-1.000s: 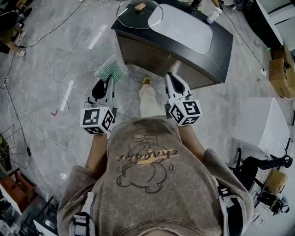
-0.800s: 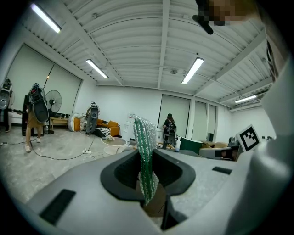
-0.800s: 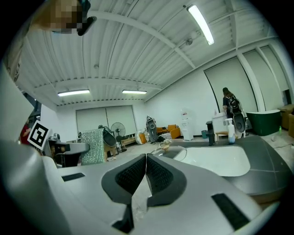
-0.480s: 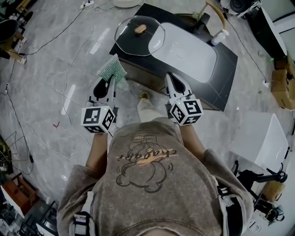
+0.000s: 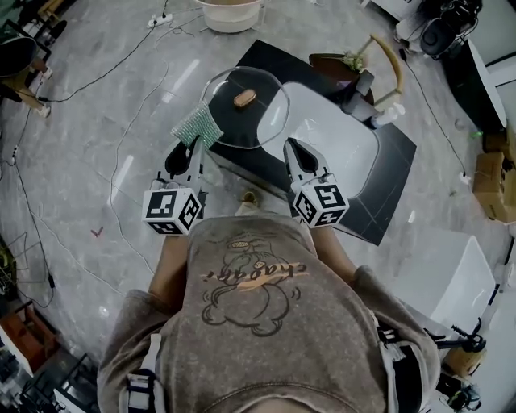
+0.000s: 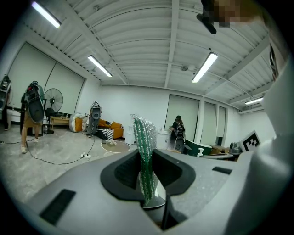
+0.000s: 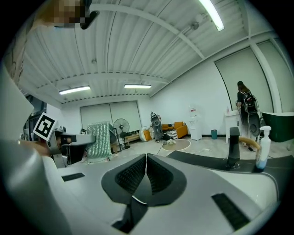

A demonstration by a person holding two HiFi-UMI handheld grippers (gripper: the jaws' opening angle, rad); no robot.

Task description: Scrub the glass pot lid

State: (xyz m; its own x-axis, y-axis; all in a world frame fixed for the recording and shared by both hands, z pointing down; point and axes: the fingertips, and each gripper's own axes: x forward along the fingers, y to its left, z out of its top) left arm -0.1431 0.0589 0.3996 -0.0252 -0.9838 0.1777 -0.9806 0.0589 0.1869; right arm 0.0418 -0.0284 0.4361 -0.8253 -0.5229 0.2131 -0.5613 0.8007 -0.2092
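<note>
The glass pot lid [image 5: 260, 123] with a brown knob lies flat on the black counter [image 5: 379, 211], left of the white sink [image 5: 334, 137]. My left gripper [image 5: 192, 147] is shut on a green scrubbing pad [image 5: 197, 126], which stands upright between the jaws in the left gripper view [image 6: 145, 153]. The pad hangs at the lid's left edge. My right gripper [image 5: 292, 150] is shut with nothing in it and sits at the lid's right edge; its closed pads show in the right gripper view [image 7: 146, 176], where the green pad [image 7: 98, 140] is off to the left.
A dark faucet [image 5: 360, 85] and a white bottle [image 5: 387, 117] stand at the sink's far side, near a wooden-handled basket [image 5: 379, 56]. A pale basin [image 5: 230, 12] and cables lie on the grey floor. A white box [image 5: 451, 266] is at right.
The counter with the lid and sink has drawn nearer as I walk up to it. Both grippers now reach the lid's edges; before, they hung over the floor short of the counter.
</note>
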